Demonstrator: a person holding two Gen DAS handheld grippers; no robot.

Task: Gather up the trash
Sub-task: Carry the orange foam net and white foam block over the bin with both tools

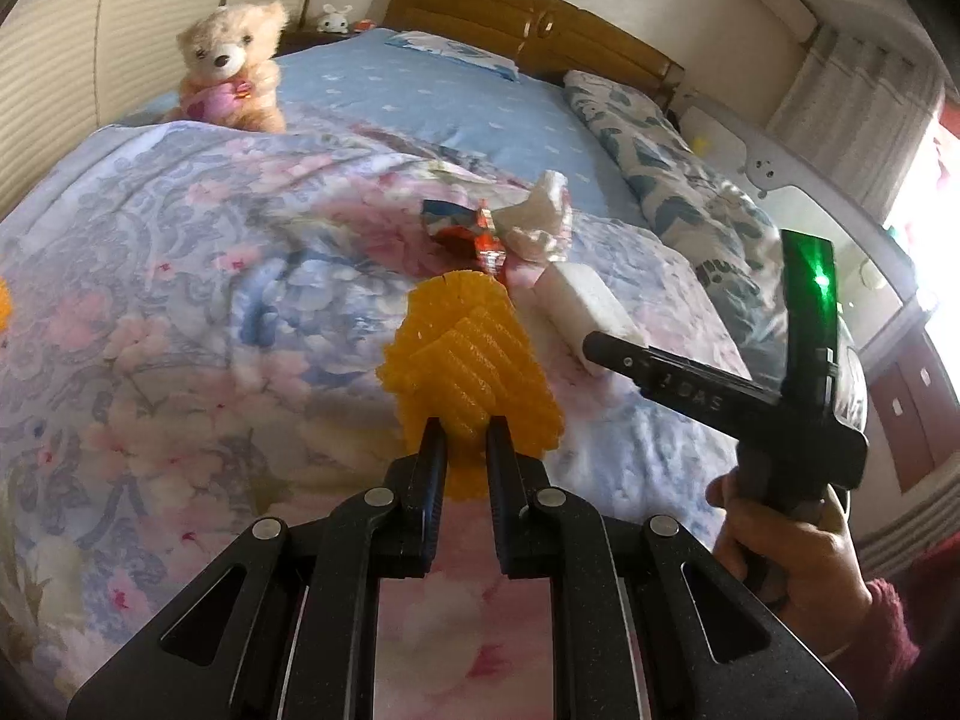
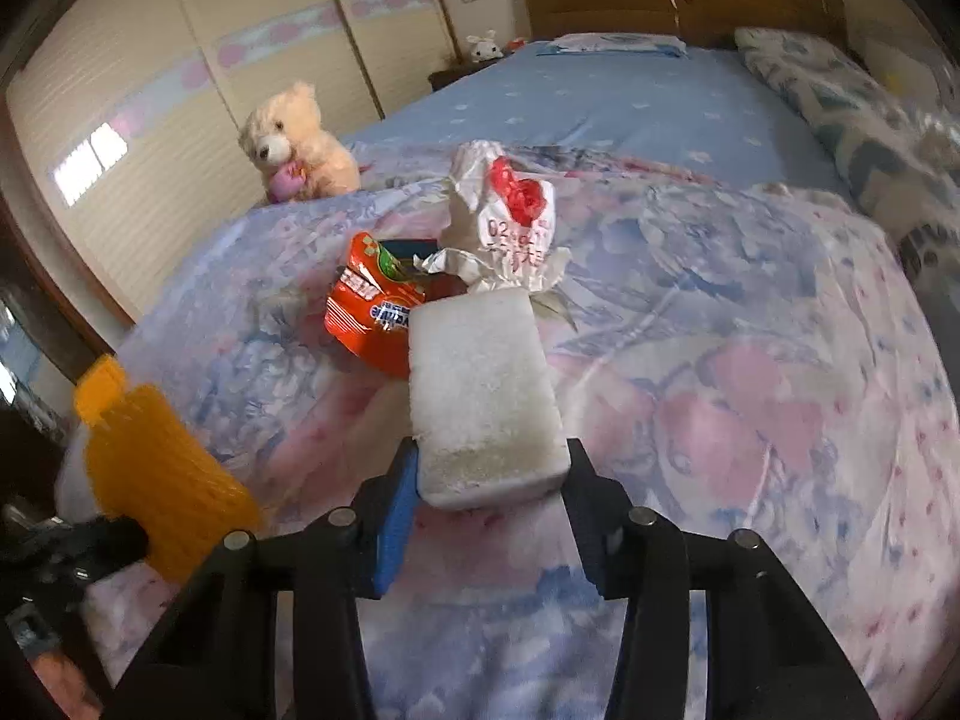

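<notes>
1. Bedding fills both views: a floral pink-and-blue quilt (image 2: 750,360) spread over the bed, taken here as the landmark.
2. On the quilt's middle lies a white rectangular foam block (image 2: 486,396); just beyond it sit a crumpled red snack wrapper (image 2: 366,312) and a crumpled white paper wrapper with red print (image 2: 510,222), the two touching.
3. The right gripper (image 2: 489,480) has its fingers set on either side of the foam block's near end; whether the pads press it I cannot tell.
4. The left gripper (image 1: 465,438), above the quilt's near part, pinches an orange ribbed foam net sleeve (image 1: 462,354) between nearly closed fingers.
5. At the quilt's far left edge sits a cream plush teddy bear (image 2: 294,138).
</notes>
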